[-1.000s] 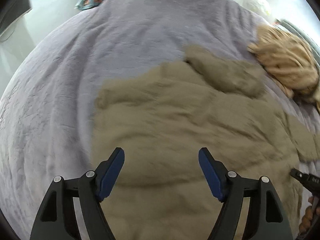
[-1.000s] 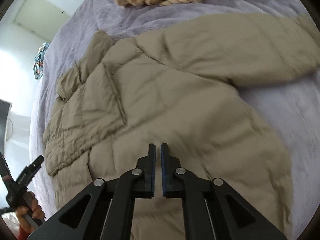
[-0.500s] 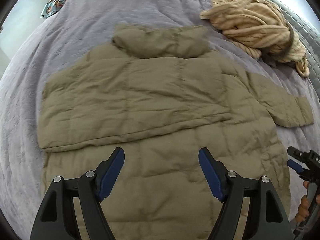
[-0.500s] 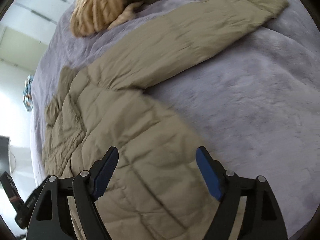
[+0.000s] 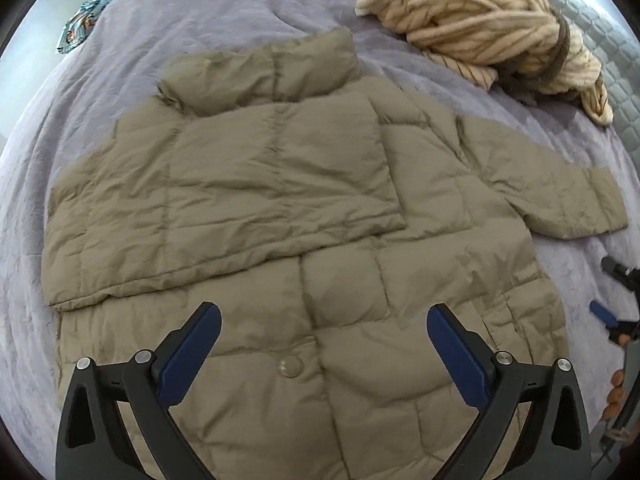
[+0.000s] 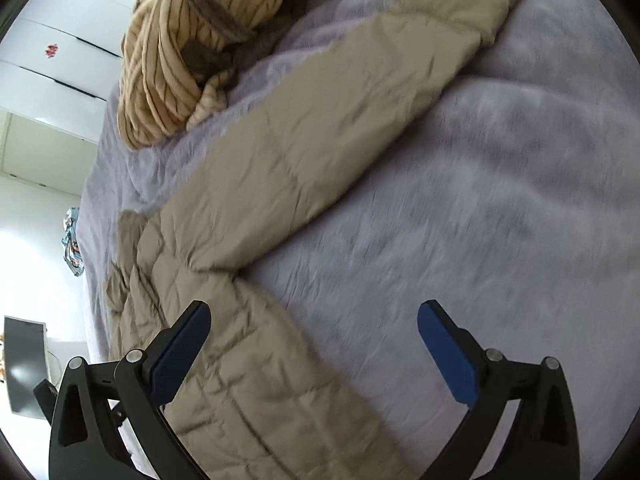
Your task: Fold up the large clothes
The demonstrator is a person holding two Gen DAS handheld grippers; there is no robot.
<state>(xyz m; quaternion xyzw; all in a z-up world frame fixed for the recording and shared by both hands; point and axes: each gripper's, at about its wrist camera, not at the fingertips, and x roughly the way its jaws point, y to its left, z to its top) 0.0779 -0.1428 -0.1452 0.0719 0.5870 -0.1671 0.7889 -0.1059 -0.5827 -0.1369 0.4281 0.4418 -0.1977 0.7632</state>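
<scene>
The tan quilted puffer jacket (image 5: pixel 304 240) lies flat on the lilac bed cover (image 5: pixel 200 12). One sleeve is folded across its chest; the other sleeve (image 6: pixel 340 120) lies stretched out, unfolded. Left gripper (image 5: pixel 323 344) and right gripper (image 6: pixel 313 340) are opening, fingers apart, nothing between them.

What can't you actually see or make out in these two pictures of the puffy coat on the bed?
- Coat hem: cut off by the bottom edge and the left gripper, left wrist view.
- Coat's front, under the folded-over sleeve.
- Right gripper: mostly cut off by the right edge there.
- Blanket texture: blurred, right wrist view.
- Patterned cloth: too small to identify.
</scene>
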